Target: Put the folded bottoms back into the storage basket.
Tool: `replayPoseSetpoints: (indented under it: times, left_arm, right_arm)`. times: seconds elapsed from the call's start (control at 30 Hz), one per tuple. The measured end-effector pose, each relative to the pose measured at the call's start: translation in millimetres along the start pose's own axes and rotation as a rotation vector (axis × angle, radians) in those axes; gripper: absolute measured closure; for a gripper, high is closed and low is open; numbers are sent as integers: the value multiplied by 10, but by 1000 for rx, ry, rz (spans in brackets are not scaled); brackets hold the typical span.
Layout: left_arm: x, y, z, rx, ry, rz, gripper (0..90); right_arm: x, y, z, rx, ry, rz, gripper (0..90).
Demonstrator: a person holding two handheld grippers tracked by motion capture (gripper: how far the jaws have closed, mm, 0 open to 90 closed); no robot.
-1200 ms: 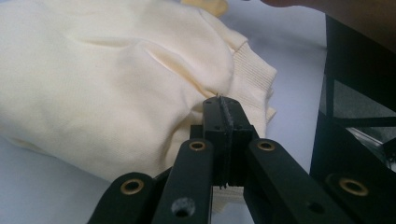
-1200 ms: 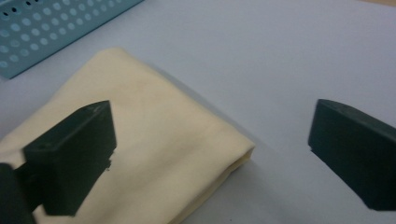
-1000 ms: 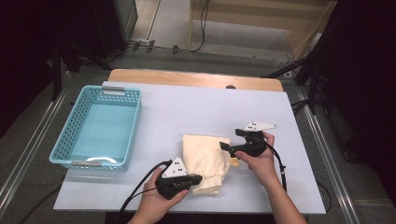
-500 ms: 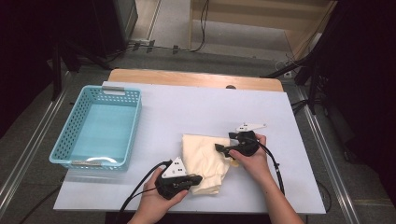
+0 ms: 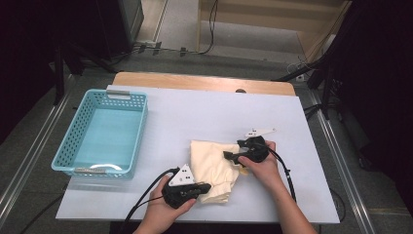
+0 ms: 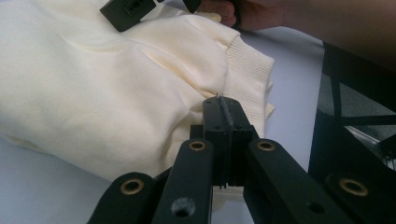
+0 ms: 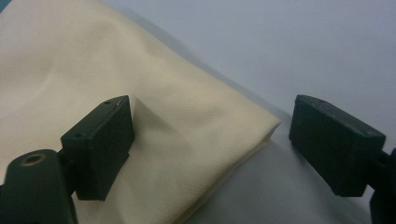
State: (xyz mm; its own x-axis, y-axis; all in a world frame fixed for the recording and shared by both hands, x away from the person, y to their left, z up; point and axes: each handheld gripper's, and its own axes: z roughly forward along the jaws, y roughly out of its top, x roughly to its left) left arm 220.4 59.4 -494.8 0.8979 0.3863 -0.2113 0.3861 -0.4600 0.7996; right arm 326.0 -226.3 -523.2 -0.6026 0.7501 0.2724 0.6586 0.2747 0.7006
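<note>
**Soft garment, pinched at one edge**

A white table (image 5: 204, 112) in a dark room holds a blue basket (image 5: 78, 141) at the left and, near the front, a folded cream garment (image 5: 210, 163). The left gripper (image 6: 223, 116) is clenched on cloth near the ribbed cuff (image 6: 247, 70). The right gripper (image 7: 210, 140) stands wide over a folded corner, one jaw on the cloth, pinching nothing. The garment looks light, limp and unbreakable; it will likely sag and unfold unless taken at folded edges or the thicker ribbing.
</note>
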Motion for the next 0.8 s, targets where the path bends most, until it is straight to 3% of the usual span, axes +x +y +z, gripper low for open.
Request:
replayPoseSetpoints:
  times: [0.17, 0.3, 0.5, 0.67, 0.8]
  left_arm:
    - [1, 1, 2, 1, -1, 0, 900]
    - [3, 3, 3, 3, -2, -1, 900]
    - [5, 0, 2, -2, -5, -4, 900]
    - [9, -4, -13, -2, -7, -1, 896]
    - [10, -4, -33, -2, -13, 6, 874]
  right_arm:
    - [9, -11, -15, 2, 5, -1, 220]
    - [50, -23, -26, 8, 7, -1, 346]
    - [73, -83, -50, -6, 69, 25, 635]
    - [175, -128, -100, -43, 21, -18, 693]
    - [198, -180, -166, -73, 4, -12, 703]
